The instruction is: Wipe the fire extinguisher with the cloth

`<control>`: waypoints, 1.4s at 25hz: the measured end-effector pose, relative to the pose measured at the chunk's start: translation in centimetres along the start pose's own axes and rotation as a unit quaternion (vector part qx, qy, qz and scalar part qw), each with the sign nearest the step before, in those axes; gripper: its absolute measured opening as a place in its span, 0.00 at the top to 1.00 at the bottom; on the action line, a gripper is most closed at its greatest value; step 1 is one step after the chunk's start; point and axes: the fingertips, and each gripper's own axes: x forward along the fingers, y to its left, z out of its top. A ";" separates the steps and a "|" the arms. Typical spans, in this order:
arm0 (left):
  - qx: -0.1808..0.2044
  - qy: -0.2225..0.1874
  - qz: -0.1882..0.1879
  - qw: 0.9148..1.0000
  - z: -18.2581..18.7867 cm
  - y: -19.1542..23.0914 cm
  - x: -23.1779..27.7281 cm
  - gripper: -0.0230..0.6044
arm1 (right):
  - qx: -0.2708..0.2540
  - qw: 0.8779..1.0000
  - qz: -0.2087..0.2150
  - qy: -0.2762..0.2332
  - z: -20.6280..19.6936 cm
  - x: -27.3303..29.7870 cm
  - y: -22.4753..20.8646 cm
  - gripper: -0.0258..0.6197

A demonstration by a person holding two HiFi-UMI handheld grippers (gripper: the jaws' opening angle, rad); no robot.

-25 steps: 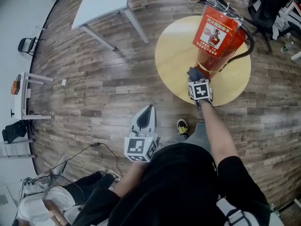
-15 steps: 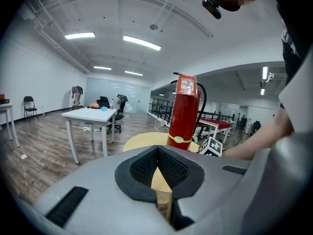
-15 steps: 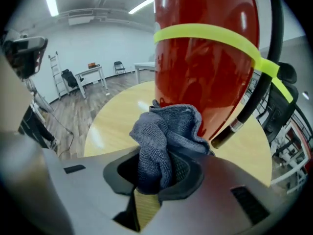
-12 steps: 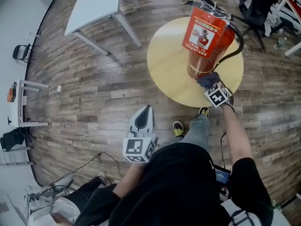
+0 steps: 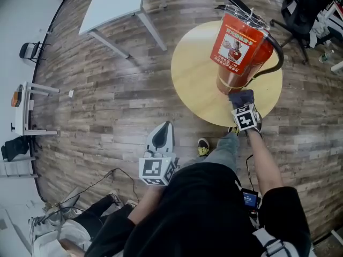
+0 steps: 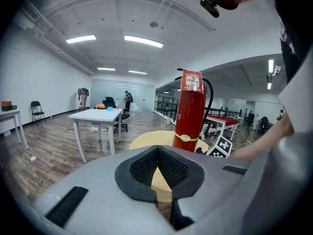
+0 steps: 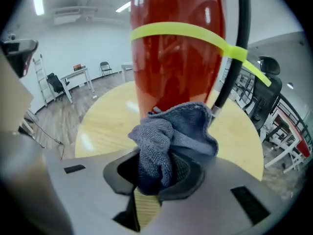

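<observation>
A red fire extinguisher (image 5: pixel 238 52) with a black hose stands upright on a round yellow table (image 5: pixel 195 74). My right gripper (image 5: pixel 242 103) is shut on a bunched grey-blue cloth (image 5: pixel 241 97) at the extinguisher's base, on the near side. In the right gripper view the cloth (image 7: pixel 168 136) bulges out of the right gripper (image 7: pixel 156 173) and rests against the red body (image 7: pixel 176 58), below a yellow band (image 7: pixel 186 33). My left gripper (image 5: pixel 165 128) hangs low near my body, off the table, shut and holding nothing. In its own view the left gripper (image 6: pixel 157 173) points toward the extinguisher (image 6: pixel 191 111).
A white table (image 5: pixel 115 1) stands at the back left and a black office chair (image 5: pixel 308 4) at the back right. A small chair (image 5: pixel 29 51) and shelving line the left wall. Cables lie on the wood floor by my feet (image 5: pixel 203 145).
The right gripper with the cloth has moved rightward round the near side of the extinguisher's base. The left gripper has stayed put.
</observation>
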 end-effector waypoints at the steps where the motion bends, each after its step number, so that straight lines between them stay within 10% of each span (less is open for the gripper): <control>1: -0.002 0.000 0.003 1.000 0.0 0.1 0.0 0.94 | 0.011 1.000 0.010 -0.008 0.5 0.3 1.6 0.83; 5: -0.006 -0.003 0.009 1.000 0.0 0.2 -0.2 0.94 | 0.112 0.992 0.039 -0.047 4.8 2.9 5.5 0.83; 9: -0.006 0.002 0.023 1.000 -0.6 0.9 -1.8 0.94 | 0.283 0.956 0.013 -0.082 8.3 4.7 5.8 0.83; 22: -0.003 0.004 0.032 0.999 -1.4 2.1 -4.0 0.94 | 0.422 0.870 -0.037 -0.252 16.3 -0.5 4.1 0.83; 29: 0.005 -0.010 -0.001 1.000 -0.1 0.3 -2.4 0.94 | 0.333 0.908 0.005 -0.253 10.6 -5.7 3.1 0.83; 35: 0.015 -0.006 -0.019 1.000 -0.2 -0.4 -1.4 0.94 | 0.184 0.945 -0.068 -0.261 7.9 -9.3 -0.3 0.83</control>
